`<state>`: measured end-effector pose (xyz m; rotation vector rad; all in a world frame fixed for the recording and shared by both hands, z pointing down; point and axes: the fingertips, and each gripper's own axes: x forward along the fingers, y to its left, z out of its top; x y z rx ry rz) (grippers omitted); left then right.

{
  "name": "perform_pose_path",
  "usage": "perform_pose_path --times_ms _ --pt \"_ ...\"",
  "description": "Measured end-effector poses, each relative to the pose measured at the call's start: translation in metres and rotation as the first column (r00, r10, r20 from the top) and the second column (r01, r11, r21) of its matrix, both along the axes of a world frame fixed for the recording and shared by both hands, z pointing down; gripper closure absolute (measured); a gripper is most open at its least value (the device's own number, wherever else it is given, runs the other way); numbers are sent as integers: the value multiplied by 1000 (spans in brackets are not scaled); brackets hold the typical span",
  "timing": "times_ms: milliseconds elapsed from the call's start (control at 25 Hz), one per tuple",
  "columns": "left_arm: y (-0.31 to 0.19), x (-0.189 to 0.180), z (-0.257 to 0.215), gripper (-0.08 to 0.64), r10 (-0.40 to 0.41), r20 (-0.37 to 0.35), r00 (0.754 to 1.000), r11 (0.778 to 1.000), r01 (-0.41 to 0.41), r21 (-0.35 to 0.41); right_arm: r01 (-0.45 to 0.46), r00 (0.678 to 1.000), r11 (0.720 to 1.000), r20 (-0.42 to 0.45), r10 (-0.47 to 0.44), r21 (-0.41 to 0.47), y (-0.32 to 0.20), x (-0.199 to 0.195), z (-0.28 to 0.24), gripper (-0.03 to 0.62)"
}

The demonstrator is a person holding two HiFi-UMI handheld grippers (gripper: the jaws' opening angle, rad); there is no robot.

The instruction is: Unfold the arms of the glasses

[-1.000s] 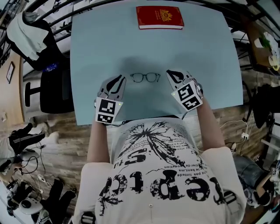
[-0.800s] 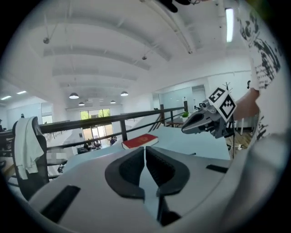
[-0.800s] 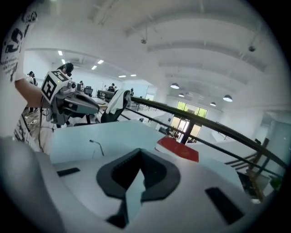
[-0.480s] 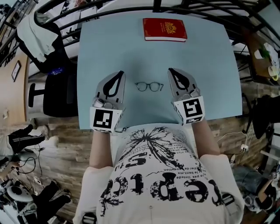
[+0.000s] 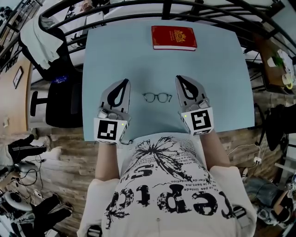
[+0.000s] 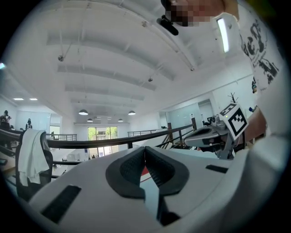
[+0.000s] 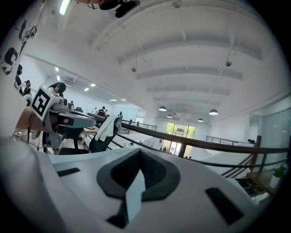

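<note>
Dark thin-framed glasses lie on the light blue table, lenses side by side, no arms sticking out. My left gripper hovers just left of them and my right gripper just right, both apart from the frame and pointing away from the person. Each is shut with nothing between its jaws. In the left gripper view the left gripper points level over the table, with the right gripper beside it. In the right gripper view the right gripper points level, with the left gripper off to its left. Neither gripper view shows the glasses.
A red book lies at the table's far edge. A black chair stands left of the table with a white cloth behind it. Dark railings run beyond the table, and clutter and cables lie on the wooden floor.
Both grippers have lifted from the near table edge and levelled out, now flanking the glasses. The glasses have not moved on the table.
</note>
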<state>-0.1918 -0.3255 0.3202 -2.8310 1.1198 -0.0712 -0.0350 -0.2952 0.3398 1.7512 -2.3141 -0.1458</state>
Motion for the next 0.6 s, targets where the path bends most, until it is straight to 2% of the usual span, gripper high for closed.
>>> perform_pose_path --times_ms 320,600 --pt "-8 0 0 541 -33 -20 999 999 32 -16 -5 1000 1000 -7 5 26 -3 1 -4 584" --pt "-10 5 9 540 -32 15 999 999 32 -14 -7 1000 1000 12 7 9 -4 6 4 584"
